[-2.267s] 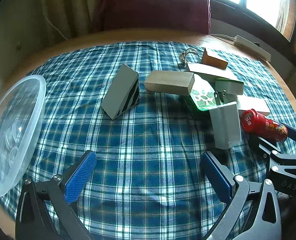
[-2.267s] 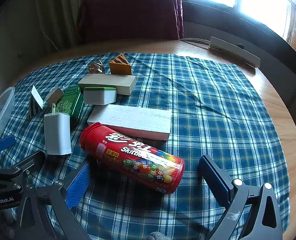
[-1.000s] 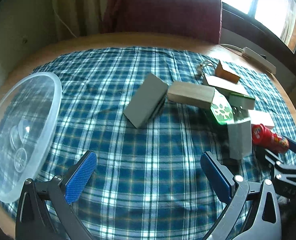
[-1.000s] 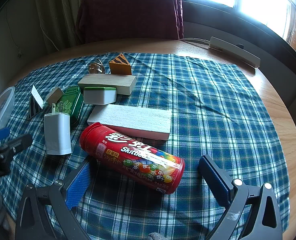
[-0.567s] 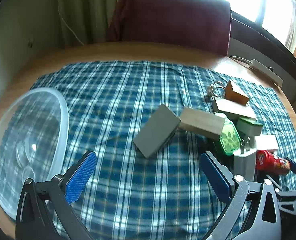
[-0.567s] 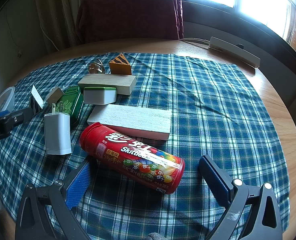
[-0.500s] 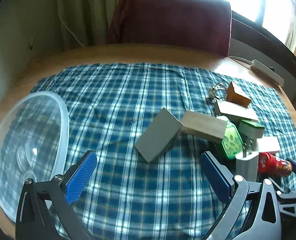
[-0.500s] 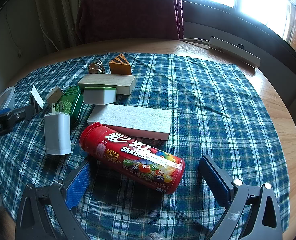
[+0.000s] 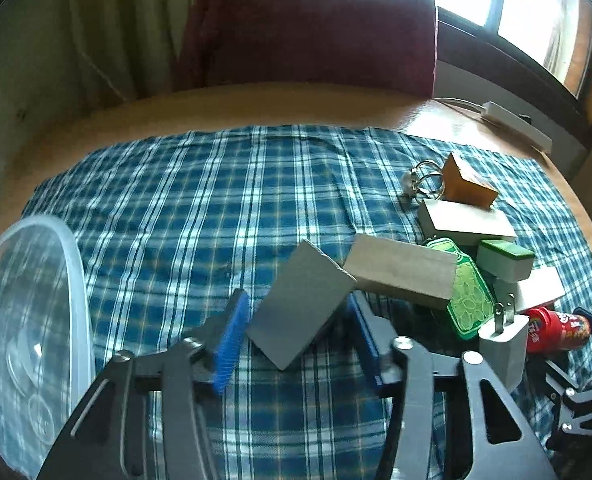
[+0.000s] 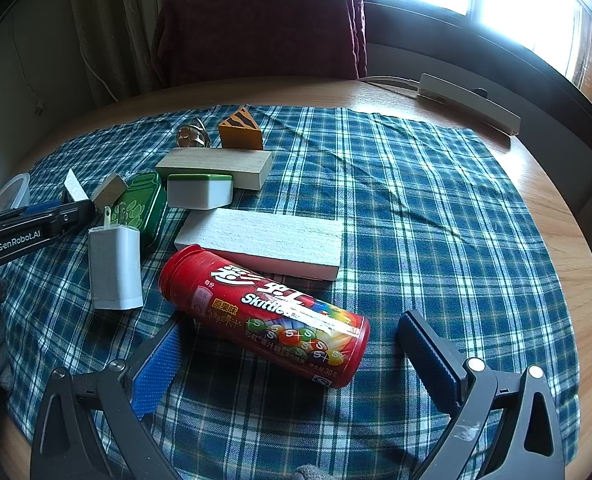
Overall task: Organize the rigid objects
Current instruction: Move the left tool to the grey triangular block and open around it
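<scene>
Grey block (image 9: 300,304): lower edge hidden between the fingers of left gripper (image 9: 296,336), which clamps it.
Right gripper (image 10: 291,364): spread, empty; candy tube (image 10: 263,314) between fingers.
Surface: plaid cloth (image 10: 436,216), round wooden table (image 10: 552,184).

cloth (image 10: 436,208): blue, green and white plaid
bench (image 10: 568,232): light brown wood
pads (image 9: 231,332): blue, on black jaws
wedge (image 9: 300,304): plain grey face between the left jaws
lid (image 9: 27,320): clear, to the left of the left jaws
tube (image 10: 263,316): red with white lettering and a band of many-coloured sweets, between the right jaws
slab (image 10: 261,240): white, beyond the tube
charger (image 10: 113,266): white, silver prongs
tin (image 10: 141,206): green with a paler leaf pattern
tile (image 10: 199,190): white with a green top
block (image 10: 215,166): pale wood
prism (image 10: 239,134): orange with black stripes
chair (image 10: 255,20): dark red
</scene>
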